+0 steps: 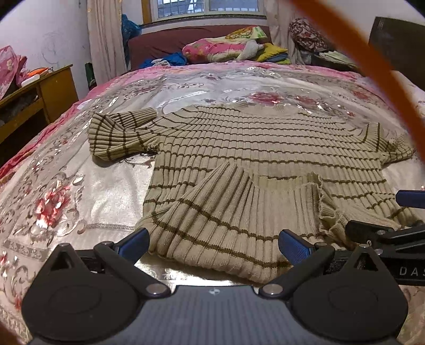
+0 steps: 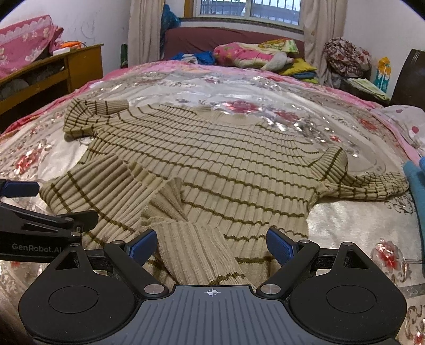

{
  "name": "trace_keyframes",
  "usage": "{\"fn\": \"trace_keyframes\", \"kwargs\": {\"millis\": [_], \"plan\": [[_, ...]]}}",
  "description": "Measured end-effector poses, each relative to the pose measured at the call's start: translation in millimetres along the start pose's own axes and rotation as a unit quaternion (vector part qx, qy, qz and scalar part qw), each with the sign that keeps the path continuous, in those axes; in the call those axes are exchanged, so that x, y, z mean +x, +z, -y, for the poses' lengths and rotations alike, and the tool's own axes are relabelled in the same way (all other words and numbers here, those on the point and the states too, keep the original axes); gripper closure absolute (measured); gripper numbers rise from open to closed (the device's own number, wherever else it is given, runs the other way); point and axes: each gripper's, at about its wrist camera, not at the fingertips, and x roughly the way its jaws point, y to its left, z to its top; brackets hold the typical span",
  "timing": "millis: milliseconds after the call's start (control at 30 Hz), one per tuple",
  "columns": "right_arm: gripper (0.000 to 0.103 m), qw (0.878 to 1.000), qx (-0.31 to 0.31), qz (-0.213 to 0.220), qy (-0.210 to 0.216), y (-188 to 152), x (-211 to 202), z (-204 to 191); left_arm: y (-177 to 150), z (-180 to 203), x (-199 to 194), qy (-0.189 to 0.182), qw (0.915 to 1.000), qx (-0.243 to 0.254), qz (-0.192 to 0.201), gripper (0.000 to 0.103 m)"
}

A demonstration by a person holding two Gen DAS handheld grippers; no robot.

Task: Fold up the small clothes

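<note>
Striped sweater [image 1: 265,148] spread flat on floral bedspread [image 1: 79,185]. Left gripper [image 1: 213,245] jaws wide apart, empty, rumpled hem between them. Right gripper [image 2: 211,245] likewise spread, hem fold between fingers.

A striped sweater [image 2: 212,164] lies flat on the floral bed [image 2: 345,225], pillows [image 2: 247,57] behind it.

The sweater [image 2: 212,159] lies spread flat on the bed [image 2: 345,225], its collar toward the window [image 2: 247,10]. Both tongs sit at its near hem, the left tongs [image 1: 212,244] to the left of the right tongs [image 2: 209,244]. Behind the sweater, pillows [image 2: 247,55] are heaped at the bed's far end. A cabinet [image 2: 66,71] stands left of the sweater, beside the bed.
</note>
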Motion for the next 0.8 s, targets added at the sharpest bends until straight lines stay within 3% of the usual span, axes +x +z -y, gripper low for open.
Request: {"fn": "trace_keyframes", "kwargs": {"millis": [200, 300, 400, 467, 500, 667, 733, 800], "plan": [[0.014, 1.0, -0.009, -0.011, 0.007, -0.9, 8.3, 1.3, 3.6, -3.6, 6.4, -0.01, 1.0, 0.002, 0.0, 0.0], [0.023, 1.0, -0.012, -0.017, 0.015, -0.8, 11.3, 2.3, 5.5, -4.9, 9.4, -0.009, 0.9999, 0.007, -0.001, 0.0], [0.038, 0.999, -0.015, -0.025, 0.024, -1.9, 13.3, 3.8, 7.1, -5.0, 11.4, -0.006, 0.9998, 0.018, 0.0, 0.0], [0.061, 0.999, -0.015, -0.03, 0.031, -2.6, 13.9, 5.3, 8.1, -4.7, 12.4, -0.005, 0.9997, 0.025, 0.0, 0.0], [0.065, 0.999, -0.015, -0.034, 0.035, -2.8, 14.0, 6.4, 8.9, -4.7, 12.9, -0.007, 0.9996, 0.028, 0.002, 0.0], [0.088, 0.998, -0.018, -0.033, 0.053, -2.3, 4.3, 11.2, 11.0, -9.7, 15.2, -0.024, 0.9994, 0.021, -0.011, 0.025], [0.09, 0.998, -0.017, -0.027, 0.058, -2.6, -2.8, 14.8, 10.0, -12.8, 15.6, -0.031, 0.9992, 0.015, -0.019, 0.041], [0.091, 0.998, -0.012, -0.023, 0.061, -3.1, -10.8, 20.4, 7.5, -16.6, 15.0, -0.037, 0.999, 0.01, -0.024, 0.051]]}}
